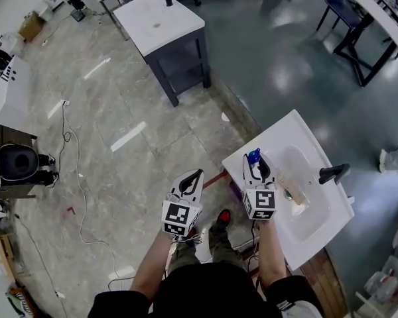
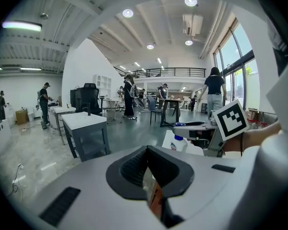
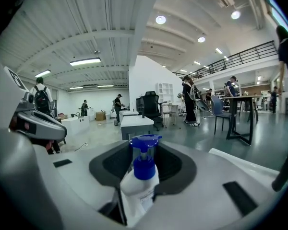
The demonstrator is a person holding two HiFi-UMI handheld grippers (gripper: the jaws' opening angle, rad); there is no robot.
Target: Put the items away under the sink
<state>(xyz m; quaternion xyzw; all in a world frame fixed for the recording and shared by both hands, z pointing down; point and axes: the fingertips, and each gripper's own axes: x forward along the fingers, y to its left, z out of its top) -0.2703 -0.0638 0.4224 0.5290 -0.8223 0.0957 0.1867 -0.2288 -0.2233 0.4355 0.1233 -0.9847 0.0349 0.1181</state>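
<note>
Holding pump bottle (image 3: 142, 178) at sink counter (image 1: 273, 136) corner.
Right gripper (image 1: 257, 161): pinching the white, blue-capped bottle. Left gripper (image 1: 194, 176): jaws pressed together, empty.

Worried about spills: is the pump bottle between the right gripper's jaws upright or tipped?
Upright: the pump bottle shows its blue head straight above its white body.

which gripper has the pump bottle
The right gripper: its fingers grip a white pump bottle with a blue pump head. The left gripper has its fingers shut on nothing.
</note>
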